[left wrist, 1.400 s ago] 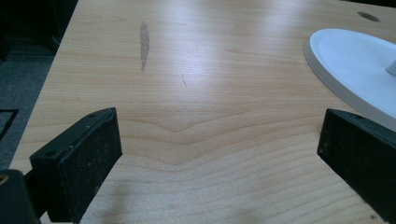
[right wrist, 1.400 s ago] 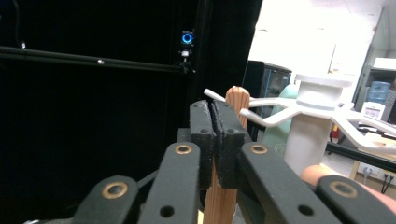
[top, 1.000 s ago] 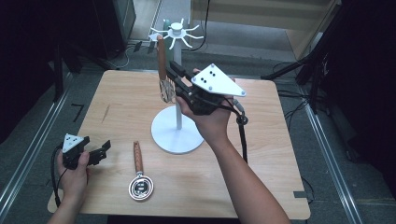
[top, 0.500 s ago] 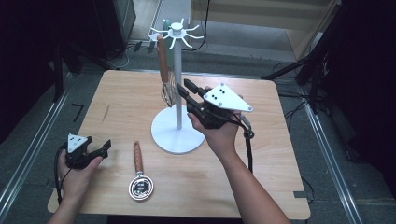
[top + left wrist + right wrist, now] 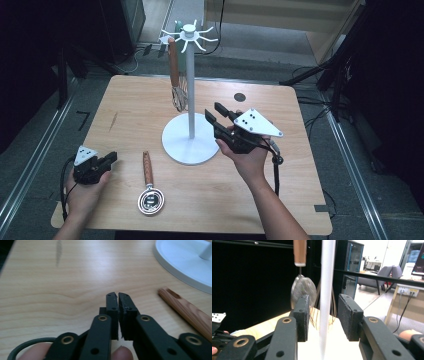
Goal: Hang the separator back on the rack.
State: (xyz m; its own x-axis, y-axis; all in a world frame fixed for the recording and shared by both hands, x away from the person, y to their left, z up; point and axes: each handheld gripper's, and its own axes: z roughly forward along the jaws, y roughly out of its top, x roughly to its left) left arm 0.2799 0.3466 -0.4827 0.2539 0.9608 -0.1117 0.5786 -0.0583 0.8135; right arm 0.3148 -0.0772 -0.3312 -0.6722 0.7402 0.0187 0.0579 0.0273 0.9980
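While the wooden table carries everything, its largest load is the white rack, whose round base sits near the table's middle and whose thin pole rises to a crown of white hooks; a wooden-handled whisk hangs from one hook on the pole's left side, clear of the tabletop, with a fine mesh strainer seen beside it in the right gripper view; the right gripper, held in the right hand just right of the base, points toward the pole, its jaws part open after widening just now, with nothing between them in the high view, though in its own view the pole stands in the gap, untouched by either pad; a second wooden-handled utensil lies flat near the table's front edge, left of the base, its round metal head toward the person; the left gripper, in the left hand near the front left corner, has just closed its jaws on nothing, pads together, just left of that utensil's handle.
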